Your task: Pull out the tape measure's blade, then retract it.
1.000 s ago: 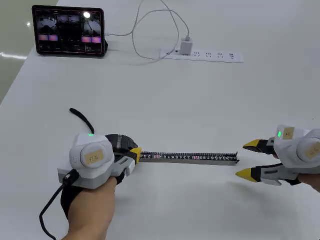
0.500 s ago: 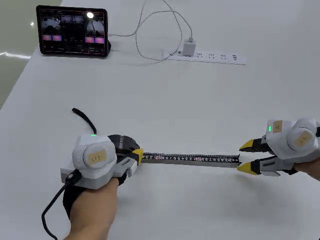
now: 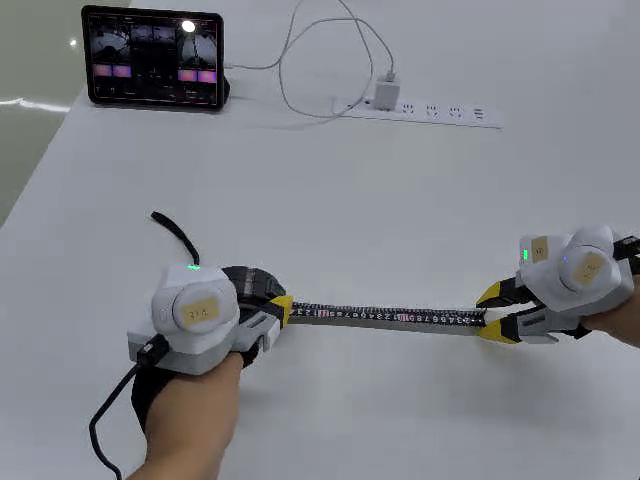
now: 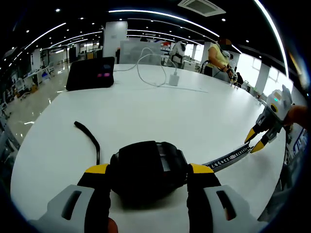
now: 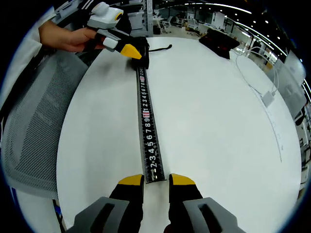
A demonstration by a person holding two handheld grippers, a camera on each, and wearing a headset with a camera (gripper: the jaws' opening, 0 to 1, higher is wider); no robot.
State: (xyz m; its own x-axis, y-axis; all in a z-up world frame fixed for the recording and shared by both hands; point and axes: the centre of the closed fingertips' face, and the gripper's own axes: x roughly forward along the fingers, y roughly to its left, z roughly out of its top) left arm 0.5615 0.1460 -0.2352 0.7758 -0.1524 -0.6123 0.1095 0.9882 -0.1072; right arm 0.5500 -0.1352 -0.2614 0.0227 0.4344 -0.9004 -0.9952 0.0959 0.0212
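Left tongs (image 4: 149, 170) clamping the black tape measure case (image 4: 146, 158), sitting toward the near edge of the bench (image 3: 400, 220). Right tongs (image 5: 155, 180) narrowly parted, straddling the free end of the blade (image 5: 148, 116), no pinch showing. Blade lying flat, numerals running 1 through 9 from the tip. Stickers (image 3: 203, 311) on the tongs too small for reading.

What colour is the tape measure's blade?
The long flat blade is black with white numerals; right gripper view shows best.

Lighting: bright, even, overhead; ceiling strip lights (image 4: 146, 12) across top of left gripper view. Shadows soft on white table (image 3: 400, 200). Glare spot on tablet (image 3: 155, 58), upper left. Fisheye bending at edges. Blade (image 5: 147, 131) numerals crisp.
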